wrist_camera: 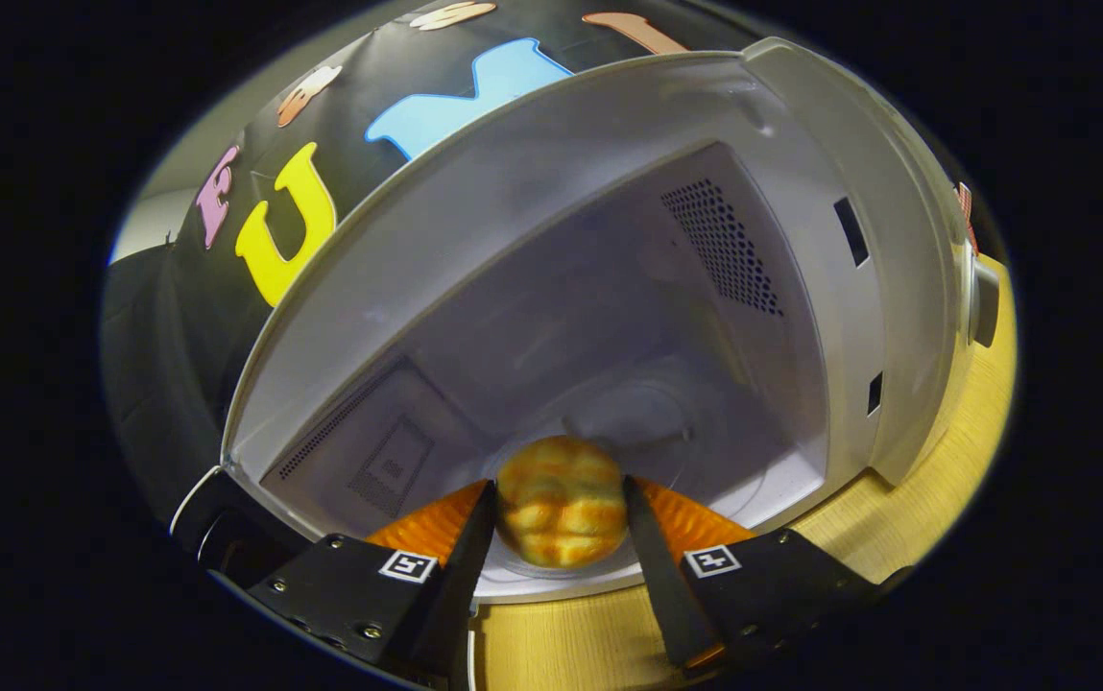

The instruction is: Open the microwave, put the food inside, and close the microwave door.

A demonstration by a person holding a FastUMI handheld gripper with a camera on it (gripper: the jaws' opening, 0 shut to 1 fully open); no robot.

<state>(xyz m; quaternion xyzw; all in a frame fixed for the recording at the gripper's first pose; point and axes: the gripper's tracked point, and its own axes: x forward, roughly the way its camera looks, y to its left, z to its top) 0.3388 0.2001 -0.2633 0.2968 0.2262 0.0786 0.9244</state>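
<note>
Two fingers of the gripper (pixel 559 499) reach forward over the pale wooden tabletop (pixel 906 509) and press from either side on a golden, lumpy bread roll (pixel 561 499), so the gripper is clamped on the food. Each finger (pixel 469 537) carries a small square marker near its base. The roll sits squarely between the fingertips, at the front lip of the microwave (pixel 551 192) cavity, just over the near rim of the round glass turntable (pixel 628 422) that lies on the cavity floor just ahead of and beyond the fingers.

Beyond the roll the white interior opens up: a perforated vent patch (pixel 724 245) lies on the wall ahead and to the right, and a second panel of fine holes (pixel 388 461) sits on the wall to the left of the fingers. Two dark latch slots (pixel 851 230) are cut into the front frame on the right side. To the left of the left finger, the dark edge of the open door (pixel 225 528) hangs beside the cavity mouth. Past the microwave's top edge stands the black booth wall (pixel 167 317).
</note>
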